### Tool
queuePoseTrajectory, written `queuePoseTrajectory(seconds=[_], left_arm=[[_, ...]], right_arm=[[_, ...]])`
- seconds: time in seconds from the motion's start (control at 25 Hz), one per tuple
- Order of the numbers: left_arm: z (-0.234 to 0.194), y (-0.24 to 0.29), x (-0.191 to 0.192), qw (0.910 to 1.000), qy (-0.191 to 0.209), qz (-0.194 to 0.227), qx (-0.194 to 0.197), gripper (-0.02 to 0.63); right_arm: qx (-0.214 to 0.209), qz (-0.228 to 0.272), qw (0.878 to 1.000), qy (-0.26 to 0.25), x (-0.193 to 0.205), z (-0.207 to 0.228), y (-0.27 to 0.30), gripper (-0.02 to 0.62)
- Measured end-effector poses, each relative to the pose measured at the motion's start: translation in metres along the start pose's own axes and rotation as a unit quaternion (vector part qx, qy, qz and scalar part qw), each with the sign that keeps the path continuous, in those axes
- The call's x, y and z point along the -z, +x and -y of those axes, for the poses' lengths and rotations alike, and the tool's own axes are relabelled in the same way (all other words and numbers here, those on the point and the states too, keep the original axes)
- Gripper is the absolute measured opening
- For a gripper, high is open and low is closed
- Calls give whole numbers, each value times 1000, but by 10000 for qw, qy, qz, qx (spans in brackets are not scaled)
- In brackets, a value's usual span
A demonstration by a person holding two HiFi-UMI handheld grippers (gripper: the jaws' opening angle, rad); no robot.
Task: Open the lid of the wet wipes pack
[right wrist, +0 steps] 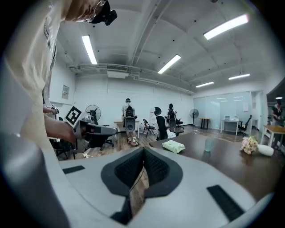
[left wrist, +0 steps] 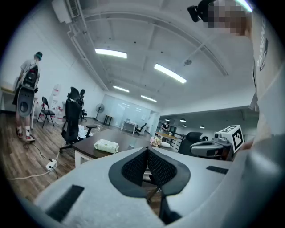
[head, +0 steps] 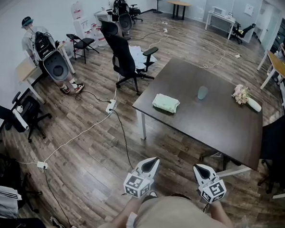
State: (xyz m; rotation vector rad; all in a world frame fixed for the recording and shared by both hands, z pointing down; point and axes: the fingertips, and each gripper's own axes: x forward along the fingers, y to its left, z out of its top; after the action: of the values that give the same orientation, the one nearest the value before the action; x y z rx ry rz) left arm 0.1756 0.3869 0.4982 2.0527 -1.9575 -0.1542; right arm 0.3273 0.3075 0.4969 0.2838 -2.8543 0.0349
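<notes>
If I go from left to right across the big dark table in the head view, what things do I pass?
wet wipes pack → grey cup → bunch of flowers

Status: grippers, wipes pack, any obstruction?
Left gripper shut, empty. Right gripper shut, empty. Pale green soft wet wipes pack untouched on dark brown table. No obstruction seen.

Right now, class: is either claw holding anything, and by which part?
Nothing: left claw and right claw are shut and empty; the wet wipes pack lies on the table.
</notes>
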Motion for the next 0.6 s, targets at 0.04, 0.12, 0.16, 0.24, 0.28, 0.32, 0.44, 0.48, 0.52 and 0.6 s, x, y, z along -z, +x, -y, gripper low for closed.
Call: queuePoseTrajectory(seconds=[0.04,0.12,0.16,0.24,0.28,0.32,0.44,0.48,0.52,0.6], left_arm=[[-1,-2,3,10000,-95,-1,18,9],[-3,-6,10,9996,-267,-31,53,9],[-6,-7,13,9994,-334,-62,67,9],[-12,-10,20,9990,-413,-150,66,9],[-16,-12,24,9989,-431,-204,41,9],[-21,-15,29,9987,-447,-262,5,9],[-35,-19,41,9978,-522,-412,-67,9],[-38,-16,42,9976,-528,-437,-60,9],[-39,-11,42,9977,-510,-442,-36,9],[-39,6,37,9981,-446,-425,61,9]], right_arm=[[-30,-22,10000,72,3,-5,5,14],[-87,-67,9997,211,9,-12,15,14],[-114,-93,9995,267,11,-14,22,14],[-179,-151,9992,312,14,-15,36,14],[-218,-172,9992,296,14,-15,43,14],[-250,-187,9991,272,14,-16,49,14],[-225,-191,9992,279,11,-16,65,14],[-198,-184,9992,288,10,-14,68,14],[-175,-188,9993,286,10,-11,70,14],[-129,-238,9992,279,13,1,74,14]])
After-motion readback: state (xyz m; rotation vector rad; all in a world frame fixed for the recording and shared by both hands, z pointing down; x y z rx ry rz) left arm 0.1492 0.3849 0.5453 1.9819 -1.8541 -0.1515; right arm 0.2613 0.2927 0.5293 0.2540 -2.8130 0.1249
